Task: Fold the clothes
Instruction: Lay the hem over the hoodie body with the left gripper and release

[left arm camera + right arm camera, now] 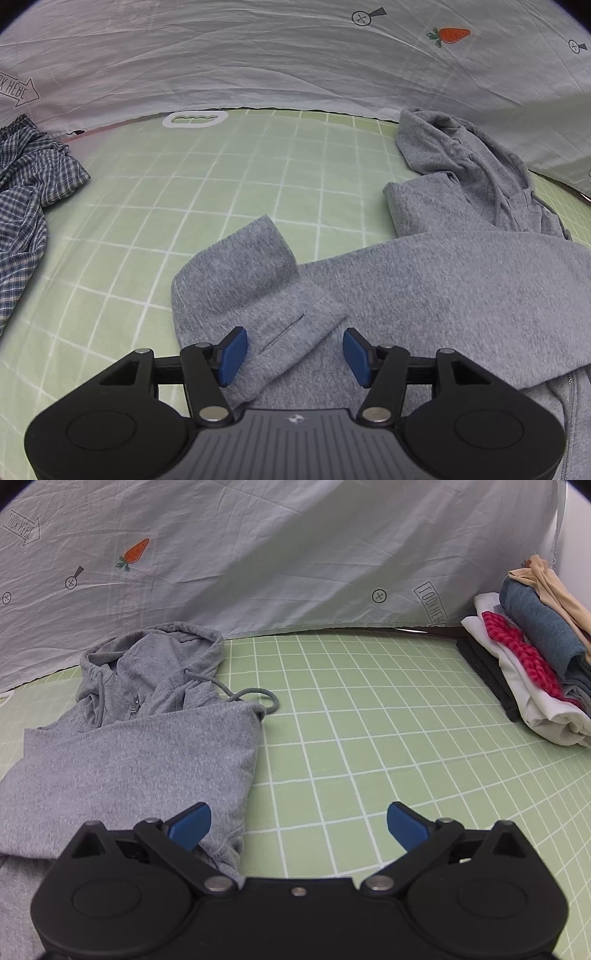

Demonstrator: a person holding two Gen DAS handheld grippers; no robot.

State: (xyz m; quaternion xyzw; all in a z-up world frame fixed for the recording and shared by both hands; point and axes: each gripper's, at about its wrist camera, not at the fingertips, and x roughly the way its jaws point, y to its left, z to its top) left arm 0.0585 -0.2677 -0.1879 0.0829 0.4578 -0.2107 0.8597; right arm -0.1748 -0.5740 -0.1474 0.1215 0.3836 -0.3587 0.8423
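— Where is the grey hoodie (133, 760) lying?
— On the green grid worktop (369, 738), its lower part running out of frame.
— The claws?
— Left claw (294, 356) is hovering spread over a folded sleeve (243, 280) (contact unclear); right claw (298, 827) is gaping wide, holding nothing.

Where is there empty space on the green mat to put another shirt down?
The biggest bare patch of the green mat lies between the grey hoodie and the stack of folded clothes. Another lies between the hoodie's sleeve and the checked shirt. It is crowded around the hoodie and stack.
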